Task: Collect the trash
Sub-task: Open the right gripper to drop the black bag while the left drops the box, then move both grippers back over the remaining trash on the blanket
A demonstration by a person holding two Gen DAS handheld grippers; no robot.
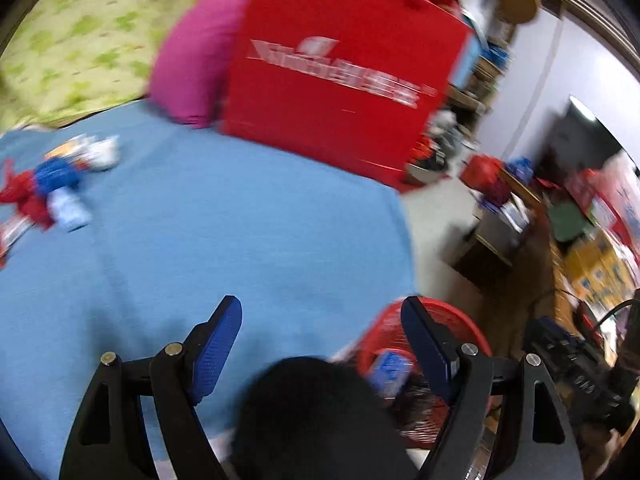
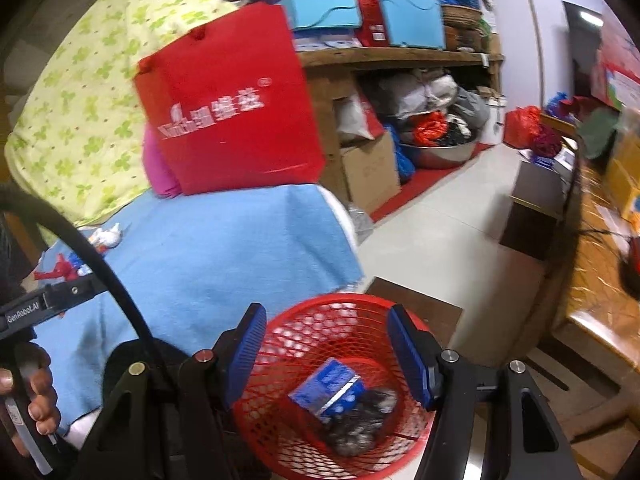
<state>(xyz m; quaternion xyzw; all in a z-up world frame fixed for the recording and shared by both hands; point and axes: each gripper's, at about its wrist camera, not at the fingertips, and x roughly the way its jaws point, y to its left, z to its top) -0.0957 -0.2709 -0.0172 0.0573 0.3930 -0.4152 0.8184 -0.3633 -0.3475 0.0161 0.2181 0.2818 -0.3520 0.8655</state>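
Fingers of the left gripper (image 1: 322, 344), blue-padded on black arms, are spread wide with nothing between them; they hang over the blue cloth-covered bed (image 1: 208, 232), and the right-hand finger overlaps the rim of the red plastic mesh basket (image 1: 448, 312) in view. Left of that basket, far across the blue cover, lies a blurred cluster of crumpled red, blue and white wrappers (image 1: 52, 188). Behind the cover stands a red paper bag with white lettering (image 1: 340, 68), with a pink cushion (image 1: 196, 64) just to its left.

Fingers of the right gripper (image 2: 324, 354) are likewise spread wide and grip nothing, poised directly above the red mesh basket (image 2: 320, 312), which sits off the bed's right edge. Inside the basket lie a blue and white printed carton (image 2: 328, 392) and, touching it on the right and below, a grey crumpled wad (image 2: 360, 424). The same wrappers (image 2: 80, 256) show far left of the basket on the blue cover (image 2: 224, 256).
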